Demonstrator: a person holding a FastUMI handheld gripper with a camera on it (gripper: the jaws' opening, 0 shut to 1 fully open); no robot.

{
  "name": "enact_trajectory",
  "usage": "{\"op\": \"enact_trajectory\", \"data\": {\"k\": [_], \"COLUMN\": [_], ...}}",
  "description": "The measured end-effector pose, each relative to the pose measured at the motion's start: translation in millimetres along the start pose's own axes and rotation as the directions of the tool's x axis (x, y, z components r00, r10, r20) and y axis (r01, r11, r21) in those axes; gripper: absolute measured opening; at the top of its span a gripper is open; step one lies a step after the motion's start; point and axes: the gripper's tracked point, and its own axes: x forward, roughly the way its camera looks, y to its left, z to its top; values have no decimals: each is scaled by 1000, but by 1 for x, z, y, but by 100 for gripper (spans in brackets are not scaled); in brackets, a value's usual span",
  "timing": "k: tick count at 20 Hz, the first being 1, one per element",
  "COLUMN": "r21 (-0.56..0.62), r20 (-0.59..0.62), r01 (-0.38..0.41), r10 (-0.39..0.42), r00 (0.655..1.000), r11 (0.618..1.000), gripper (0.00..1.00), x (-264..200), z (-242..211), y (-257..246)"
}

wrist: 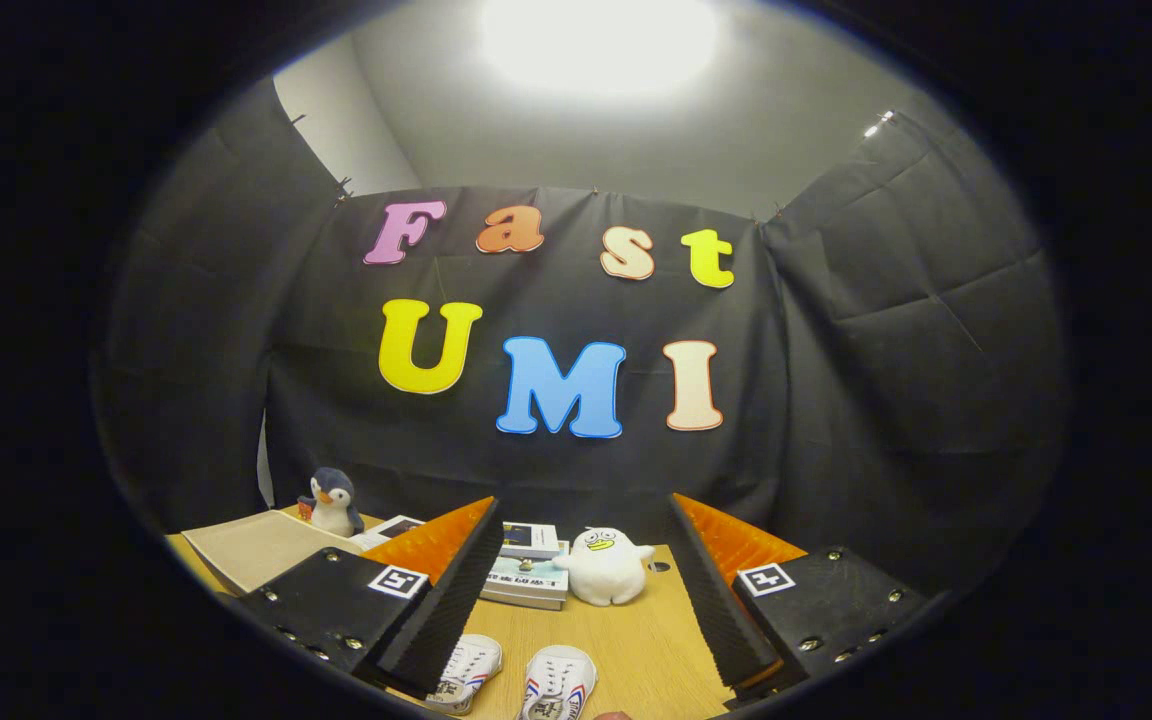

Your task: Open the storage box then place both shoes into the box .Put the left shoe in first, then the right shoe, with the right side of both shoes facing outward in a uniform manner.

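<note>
Two white shoes with red and blue side stripes lie side by side on the wooden table (636, 630), toes pointing away from me. One shoe (466, 672) is just beside my left finger, the other shoe (558, 685) is between the fingers. My gripper (581, 600) is held above the table, open wide, with nothing between its fingers (436, 610). The shoes sit low, beneath the fingertips. A pale flat box or lid (256, 548) lies beyond the left finger at the table's far left.
A white plush duck (604, 566) sits ahead between the fingers, next to a stack of books (528, 570). A penguin plush (334, 502) stands at the back left. The table's far edge meets the black cloth wall.
</note>
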Motion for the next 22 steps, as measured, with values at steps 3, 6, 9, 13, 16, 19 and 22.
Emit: {"op": "enact_trajectory", "data": {"k": [3, 6, 9, 13, 16, 19, 22], "r21": [21, 76, 110, 211, 301, 380, 450], "r20": [-8, -29, -70, -139, -184, -214, -257], "r01": [-12, -47, -80, -147, -173, -204, -211], "r10": [12, 49, 88, 178, 235, 301, 352], "r00": [1000, 998, 994, 974, 954, 929, 900], "r11": [1000, 996, 991, 966, 938, 902, 868], "gripper": [97, 97, 97, 97, 97, 99, 99], "x": [2, 4, 8, 10, 12, 13, 13], "z": [-3, -11, -23, -43, -58, -69, -86], "y": [6, 20, 34, 65, 84, 107, 124]}}
